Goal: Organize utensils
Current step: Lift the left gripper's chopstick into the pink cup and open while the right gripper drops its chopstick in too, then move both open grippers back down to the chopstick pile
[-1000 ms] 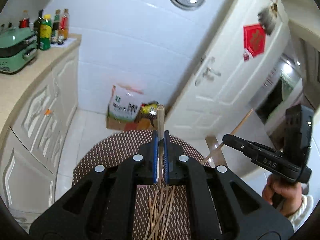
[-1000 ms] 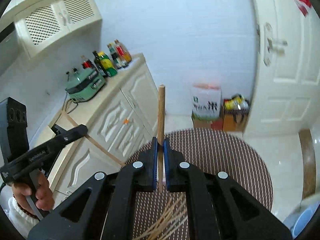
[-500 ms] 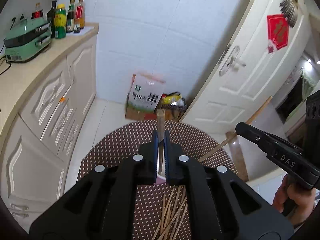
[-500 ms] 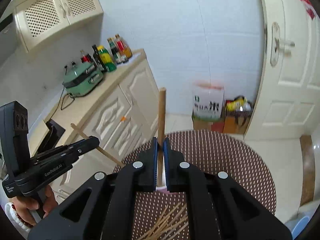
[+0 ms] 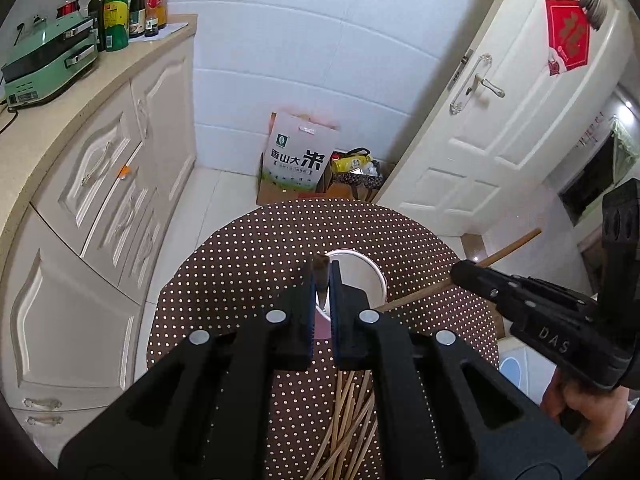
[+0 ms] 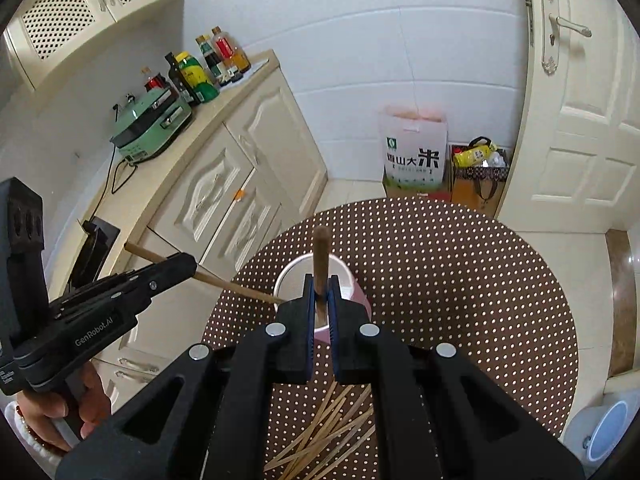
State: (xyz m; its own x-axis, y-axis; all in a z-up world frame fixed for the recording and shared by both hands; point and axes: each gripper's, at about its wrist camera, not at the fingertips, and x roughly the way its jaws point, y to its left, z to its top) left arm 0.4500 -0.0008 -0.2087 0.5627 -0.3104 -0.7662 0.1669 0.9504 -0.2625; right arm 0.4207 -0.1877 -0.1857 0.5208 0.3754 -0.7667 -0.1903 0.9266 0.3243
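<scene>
A pink cup point(image 6: 352, 294) with a white inside stands on the round brown dotted table point(image 6: 460, 280). My left gripper point(image 5: 321, 284) is shut on a wooden chopstick point(image 5: 320, 270), seen end-on over the cup point(image 5: 360, 272). My right gripper point(image 6: 319, 292) is shut on another chopstick point(image 6: 321, 256), which points down into the cup. In the left wrist view the right gripper point(image 5: 464, 274) holds its chopstick point(image 5: 508, 250) slanted toward the cup. In the right wrist view the left gripper point(image 6: 180, 266) comes in from the left with its chopstick point(image 6: 236, 288). Several loose chopsticks point(image 6: 328, 436) lie on the table near me.
Cream cabinets point(image 5: 100, 184) with a green appliance point(image 5: 48, 64) and bottles point(image 5: 128, 12) run along the left. A rice bag point(image 5: 298, 156) and boxes sit on the floor by the white door point(image 5: 500, 120). A blue-rimmed bin point(image 6: 608, 432) stands at the lower right.
Both grippers tilted down and closed in over the table. The cup came into view under them, and both chopsticks now point toward its mouth.
</scene>
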